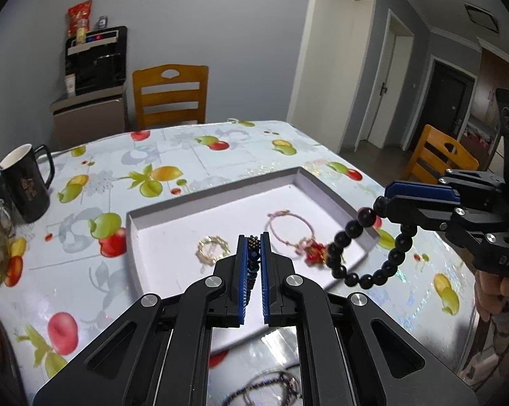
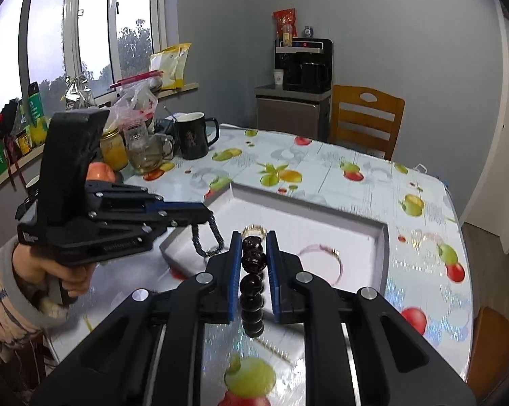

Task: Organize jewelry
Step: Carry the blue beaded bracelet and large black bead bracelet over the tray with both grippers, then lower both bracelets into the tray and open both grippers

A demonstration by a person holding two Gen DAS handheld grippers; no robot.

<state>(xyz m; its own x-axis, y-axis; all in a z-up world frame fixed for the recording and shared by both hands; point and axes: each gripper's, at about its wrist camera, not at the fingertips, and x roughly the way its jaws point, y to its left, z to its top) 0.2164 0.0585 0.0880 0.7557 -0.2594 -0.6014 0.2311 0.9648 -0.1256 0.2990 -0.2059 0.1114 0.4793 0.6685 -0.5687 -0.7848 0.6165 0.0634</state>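
Note:
My left gripper (image 1: pixel 253 238) is shut on a small dark beaded bracelet (image 1: pixel 253 244), held over the near edge of a shallow white tray (image 1: pixel 193 223). In the right wrist view that bracelet (image 2: pixel 196 240) hangs as a loop from the left gripper (image 2: pixel 208 213) above the tray (image 2: pixel 305 223). My right gripper (image 2: pixel 253 237) is shut on a bracelet of large black beads (image 2: pixel 252 286). Seen from the left, this black bracelet (image 1: pixel 366 280) dangles from the right gripper (image 1: pixel 386 196) over the tray's right corner. A gold bracelet (image 1: pixel 213 248) and a pink cord bracelet with a red charm (image 1: pixel 290 233) lie in the tray.
The table wears a fruit-print cloth (image 1: pixel 173 155). A black mug (image 1: pixel 26 182) and glass jars (image 2: pixel 146 149) stand at its window side. More jewelry (image 1: pixel 271 389) lies on the table under my left gripper. Wooden chairs (image 1: pixel 170 94) stand beyond the far edge and to the right.

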